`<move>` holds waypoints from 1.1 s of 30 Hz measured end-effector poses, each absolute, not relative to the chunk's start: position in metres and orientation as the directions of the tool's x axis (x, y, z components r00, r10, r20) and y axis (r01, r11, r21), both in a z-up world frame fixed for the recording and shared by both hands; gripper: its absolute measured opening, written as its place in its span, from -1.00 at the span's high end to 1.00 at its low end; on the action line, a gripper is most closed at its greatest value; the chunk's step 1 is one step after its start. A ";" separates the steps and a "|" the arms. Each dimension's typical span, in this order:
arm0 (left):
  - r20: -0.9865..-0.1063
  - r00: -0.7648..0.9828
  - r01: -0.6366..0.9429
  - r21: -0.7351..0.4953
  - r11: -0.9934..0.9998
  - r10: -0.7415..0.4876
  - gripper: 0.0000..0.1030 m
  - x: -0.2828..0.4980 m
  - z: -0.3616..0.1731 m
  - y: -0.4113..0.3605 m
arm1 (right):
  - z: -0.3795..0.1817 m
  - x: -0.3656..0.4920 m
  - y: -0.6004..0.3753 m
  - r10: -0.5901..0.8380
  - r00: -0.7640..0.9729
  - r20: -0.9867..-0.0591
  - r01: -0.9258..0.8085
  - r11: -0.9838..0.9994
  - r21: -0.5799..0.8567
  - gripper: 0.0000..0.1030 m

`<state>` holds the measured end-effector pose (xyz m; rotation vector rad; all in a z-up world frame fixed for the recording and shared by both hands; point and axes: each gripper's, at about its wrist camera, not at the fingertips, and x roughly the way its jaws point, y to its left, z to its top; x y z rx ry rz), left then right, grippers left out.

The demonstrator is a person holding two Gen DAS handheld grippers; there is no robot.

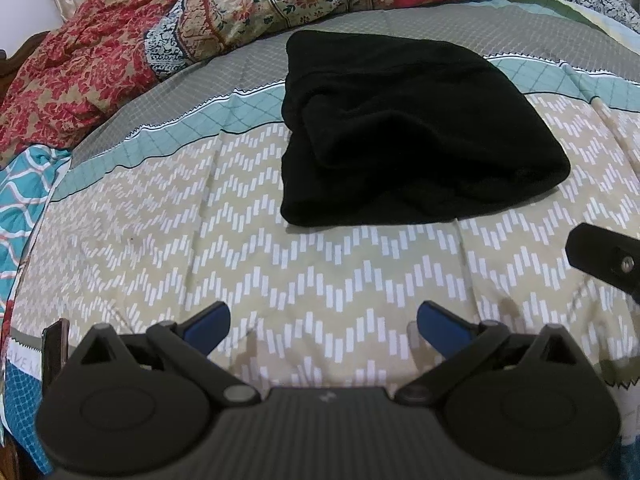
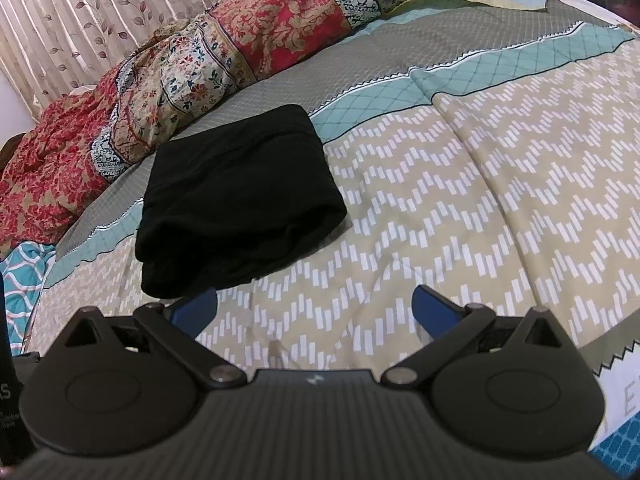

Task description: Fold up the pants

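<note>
Two views, going one at a time:

Left wrist, surface: bedspread (image 1: 340, 272) with beige and white zigzags under the tongs, then a teal band and a grey band further out.
Left wrist, room: rumpled red floral quilt (image 1: 100, 64) piled along the far edge, up and left of the tongs; pleated curtain barely visible at the top left.
Left wrist, pants: black pants (image 1: 400, 136) folded into a chunky bundle, straight ahead of the tongs and a bit right, well clear of the fingertips.
Left wrist, tongs: left gripper (image 1: 323, 322) hovers low over the bedspread, blue-padded fingers spread wide, nothing between them.
Left wrist, extra: a black piece of the other tool pokes in at the right edge.

Right wrist, surface: same bedspread (image 2: 460, 200), mostly to the right.
Right wrist, room: leaf-print curtain (image 2: 100, 12) behind the quilt (image 2: 248, 40), far left.
Right wrist, pants: bundle (image 2: 236, 200) ahead-left, its near edge just past the left fingertip.
Right wrist, tongs: right gripper (image 2: 316, 310) level, fingers wide apart, empty.
</note>
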<state>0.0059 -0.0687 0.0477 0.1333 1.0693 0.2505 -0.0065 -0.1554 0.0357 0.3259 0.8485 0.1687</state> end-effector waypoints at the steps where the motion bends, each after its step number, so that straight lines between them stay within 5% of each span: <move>1: -0.848 0.457 -0.138 0.229 0.964 0.267 -1.00 0.005 0.048 -0.069 | 0.037 -0.007 -0.156 0.275 0.653 -0.706 -0.018 0.937 0.348 -1.00; 33: -0.853 0.440 -0.101 0.265 0.959 0.282 -1.00 -0.021 0.052 -0.075 | 0.044 -0.030 -0.159 0.274 0.669 -0.691 -0.010 0.933 0.360 -1.00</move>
